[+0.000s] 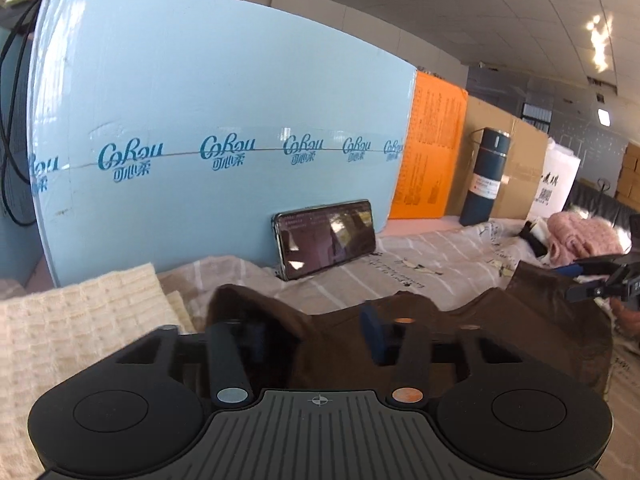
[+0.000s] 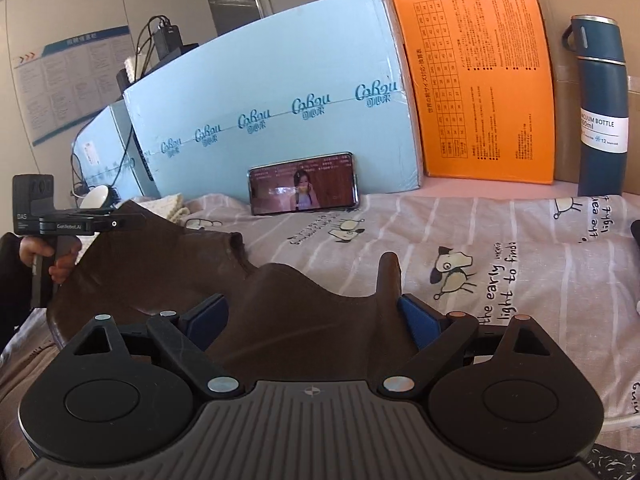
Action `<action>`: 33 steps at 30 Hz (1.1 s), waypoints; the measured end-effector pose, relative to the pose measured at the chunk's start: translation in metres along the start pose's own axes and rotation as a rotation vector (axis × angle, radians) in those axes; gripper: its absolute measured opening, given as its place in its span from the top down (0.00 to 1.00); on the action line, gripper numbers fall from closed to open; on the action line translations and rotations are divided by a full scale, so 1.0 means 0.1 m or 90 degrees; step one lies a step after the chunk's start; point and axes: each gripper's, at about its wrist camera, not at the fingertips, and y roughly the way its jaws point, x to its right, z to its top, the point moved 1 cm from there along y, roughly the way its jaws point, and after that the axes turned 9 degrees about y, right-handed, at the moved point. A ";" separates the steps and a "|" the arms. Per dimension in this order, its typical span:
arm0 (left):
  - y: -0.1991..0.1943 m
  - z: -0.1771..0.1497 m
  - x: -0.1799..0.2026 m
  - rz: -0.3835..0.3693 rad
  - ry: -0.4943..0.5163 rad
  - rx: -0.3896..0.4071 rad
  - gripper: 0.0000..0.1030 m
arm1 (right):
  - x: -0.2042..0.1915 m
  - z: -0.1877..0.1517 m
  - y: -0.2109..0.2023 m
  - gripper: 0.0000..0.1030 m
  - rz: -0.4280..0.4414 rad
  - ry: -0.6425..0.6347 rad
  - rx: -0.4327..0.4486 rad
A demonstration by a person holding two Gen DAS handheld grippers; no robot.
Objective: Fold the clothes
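- While it hangs off the sheet, the brown garment (image 2: 168,272) is slung between both tools. It sits near and left of centre over the bed sheet (image 2: 500,240), sagging in the middle with one corner raised at each end.
- Left gripper (image 1: 298,322): its own view shows the fingers partly apart with brown cloth bunched between. The right wrist view shows a cloth corner running up to its tip. I cannot tell whether it really pinches. A hand (image 2: 60,260) holds its handle.
- Right gripper (image 2: 314,312): the blue pads are spread wide, cloth sags across the gap, and a fold stands up by the right pad. It does not look clamped.
- Step, as a judgement: mid-air handling. This fits either laying the garment out flat or carrying an edge over for a fold, and the pictures don't settle which.
- Whichever it is, the next move needs a firm hold on both corners and even tension. The slack middle could crease or slip out on the right side.
- Far side: a phone (image 2: 303,184) leans on a light blue box (image 2: 280,92). To the right are an orange box (image 2: 480,80) and a dark blue flask (image 2: 600,112).
- A cream knit (image 1: 80,320) lies near left and a pink knit (image 1: 576,236) lies far right. Both crowd the ends of the laying area.
- The sheet's centre looks open.
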 end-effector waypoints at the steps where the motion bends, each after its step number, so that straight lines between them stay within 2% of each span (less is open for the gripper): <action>1: -0.01 0.00 0.05 0.011 0.025 0.004 0.91 | 0.02 0.00 0.02 0.23 -0.013 0.001 -0.005; 4: -0.19 0.02 0.15 0.005 0.043 0.062 0.94 | 0.14 -0.04 0.14 0.41 -0.055 0.006 -0.033; 7: -0.46 0.06 0.25 -0.022 0.047 0.137 0.94 | 0.26 -0.10 0.19 0.60 -0.077 0.022 -0.032; 8: -0.57 0.07 0.29 -0.038 0.048 0.163 0.94 | 0.26 -0.11 0.15 0.63 -0.076 0.022 -0.019; 9: -0.67 0.08 0.34 -0.050 0.055 0.180 0.94 | 0.26 -0.12 0.10 0.77 -0.074 0.022 -0.006; 10: -0.77 0.09 0.39 -0.062 0.063 0.197 0.94 | 0.26 -0.12 0.06 0.86 -0.072 0.022 0.007; 12: -0.97 0.10 0.50 -0.079 0.082 0.227 0.94 | 0.25 -0.13 -0.04 0.91 -0.069 0.022 0.034; 18: -1.41 0.05 0.75 -0.105 0.082 0.293 0.94 | 0.07 -0.20 -0.51 0.92 -0.031 0.030 0.148; 24: -1.95 -0.17 0.93 -0.137 0.061 0.335 0.94 | -0.21 -0.50 -1.17 0.93 -0.028 0.020 0.239; 29: -2.34 -0.40 0.96 -0.143 0.008 0.359 0.94 | -0.46 -0.82 -1.59 0.93 -0.037 0.007 0.275; 33: -2.40 -0.54 0.96 -0.151 -0.011 0.318 0.94 | -0.58 -1.08 -1.81 0.92 -0.052 -0.001 0.274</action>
